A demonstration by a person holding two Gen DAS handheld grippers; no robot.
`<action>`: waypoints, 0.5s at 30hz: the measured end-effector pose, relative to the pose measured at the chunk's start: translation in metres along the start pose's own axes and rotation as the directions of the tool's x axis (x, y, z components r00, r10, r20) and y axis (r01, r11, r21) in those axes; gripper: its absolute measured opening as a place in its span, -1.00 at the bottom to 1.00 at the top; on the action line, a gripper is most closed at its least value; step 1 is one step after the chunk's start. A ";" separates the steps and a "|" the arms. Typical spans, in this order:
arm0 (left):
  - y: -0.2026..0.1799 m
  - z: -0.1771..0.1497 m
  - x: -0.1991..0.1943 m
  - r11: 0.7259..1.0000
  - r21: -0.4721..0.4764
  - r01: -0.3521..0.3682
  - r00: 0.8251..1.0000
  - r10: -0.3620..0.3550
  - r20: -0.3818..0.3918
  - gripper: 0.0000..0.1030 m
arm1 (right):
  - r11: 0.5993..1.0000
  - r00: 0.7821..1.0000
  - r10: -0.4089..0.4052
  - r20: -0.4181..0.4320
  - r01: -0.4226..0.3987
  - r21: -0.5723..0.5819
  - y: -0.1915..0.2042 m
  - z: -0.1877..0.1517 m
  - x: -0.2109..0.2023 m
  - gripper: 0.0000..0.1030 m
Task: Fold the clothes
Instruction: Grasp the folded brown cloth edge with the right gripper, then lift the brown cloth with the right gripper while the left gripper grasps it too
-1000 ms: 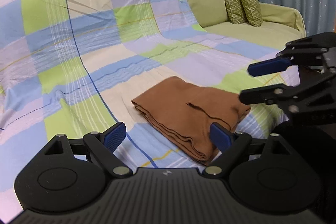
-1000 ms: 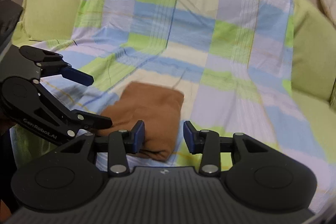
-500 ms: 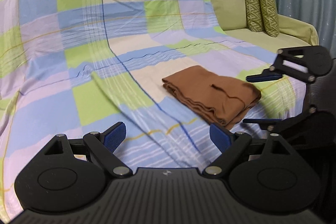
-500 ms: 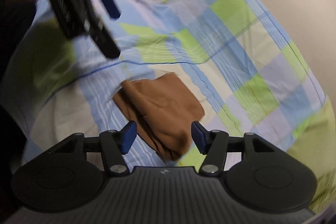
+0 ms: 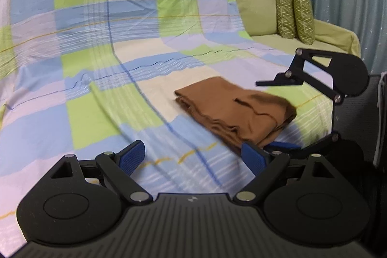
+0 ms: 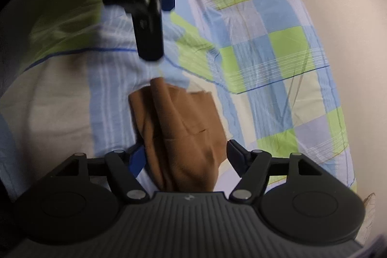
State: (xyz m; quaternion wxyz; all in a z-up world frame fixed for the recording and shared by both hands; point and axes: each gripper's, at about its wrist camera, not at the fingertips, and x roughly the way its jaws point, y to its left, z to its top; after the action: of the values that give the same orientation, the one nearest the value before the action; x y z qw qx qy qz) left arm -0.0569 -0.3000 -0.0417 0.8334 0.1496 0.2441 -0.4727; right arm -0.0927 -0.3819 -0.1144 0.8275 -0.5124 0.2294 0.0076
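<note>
With both grippers' jaws apart, the right gripper (image 6: 186, 157) straddling the folded brown cloth bundle (image 5: 238, 110) could rumple its layers.

The brown garment (image 5: 235, 110) lies folded into a flat, layered rectangle. It sits ahead-right of the left gripper (image 5: 193, 157). The right gripper (image 6: 186, 156) straddles its near end.

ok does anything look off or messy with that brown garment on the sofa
Mostly tidy. The brown garment lies folded on the checked sheet, but its near edge shows uneven stacked layers, and a loose flap on top breaks the flat surface. Nothing looks spilled or damaged. Both tongs are open.
</note>
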 end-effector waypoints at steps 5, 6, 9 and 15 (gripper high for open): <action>-0.003 0.005 0.011 1.000 0.003 0.020 1.000 -0.020 0.013 0.72 | 1.000 1.000 -0.007 0.003 0.007 -0.004 0.001 -0.006 -0.008 -0.08; -0.004 0.006 0.013 1.000 0.004 0.022 1.000 -0.022 0.013 0.72 | 1.000 1.000 0.003 -0.013 -0.003 -0.003 0.002 -0.008 -0.006 -0.08; -0.004 0.004 0.021 1.000 0.009 0.003 1.000 -0.003 -0.014 0.72 | 1.000 1.000 -0.002 -0.018 0.002 -0.012 0.005 -0.006 -0.002 -0.09; -0.004 -0.001 0.038 0.999 0.022 -0.035 0.997 0.036 -0.069 0.73 | 0.999 1.000 0.014 0.001 -0.014 -0.034 0.004 -0.005 0.003 -0.11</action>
State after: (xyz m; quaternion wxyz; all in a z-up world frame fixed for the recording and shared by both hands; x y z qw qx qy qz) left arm -0.0435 -0.3290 -0.0633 0.8311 0.1791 0.2652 -0.4549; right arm -0.0929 -0.3850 -0.1214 0.8186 -0.5250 0.2322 0.0175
